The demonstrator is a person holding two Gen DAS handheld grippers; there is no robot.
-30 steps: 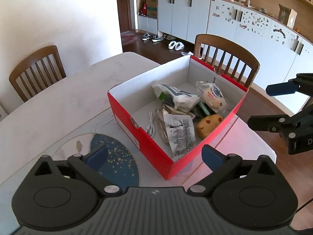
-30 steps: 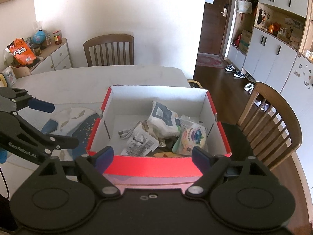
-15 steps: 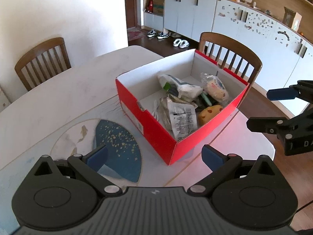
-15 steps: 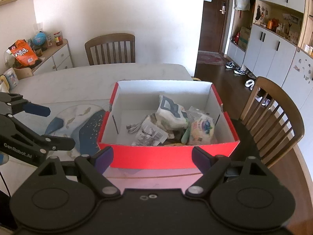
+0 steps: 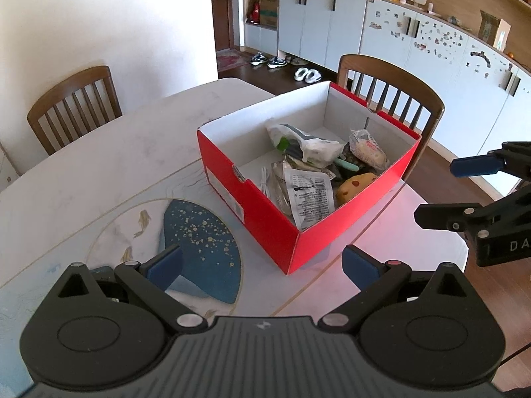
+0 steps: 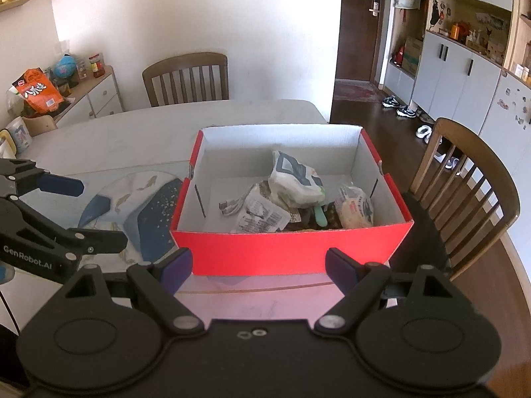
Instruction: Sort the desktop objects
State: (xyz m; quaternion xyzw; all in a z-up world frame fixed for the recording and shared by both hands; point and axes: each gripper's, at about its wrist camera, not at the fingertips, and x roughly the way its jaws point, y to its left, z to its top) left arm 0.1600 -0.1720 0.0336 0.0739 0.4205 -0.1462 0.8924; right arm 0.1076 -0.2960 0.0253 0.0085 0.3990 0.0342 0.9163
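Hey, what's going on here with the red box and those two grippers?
A person holds a hand-held gripper in each hand over a pale table, sorting desktop objects. The left hand-held gripper and right hand-held gripper are both open and empty, poised just short of the red box. Inside lie a white cable, a labelled packet, a blue-and-white pouch, a round snack pack, a teal stick and a yellow spotted piece. Nothing is being gripped.

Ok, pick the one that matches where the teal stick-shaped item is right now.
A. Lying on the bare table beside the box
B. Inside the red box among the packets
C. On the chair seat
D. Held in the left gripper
B: the teal stick-shaped item lies inside the red box, wedged among the packets, and both grippers are empty.
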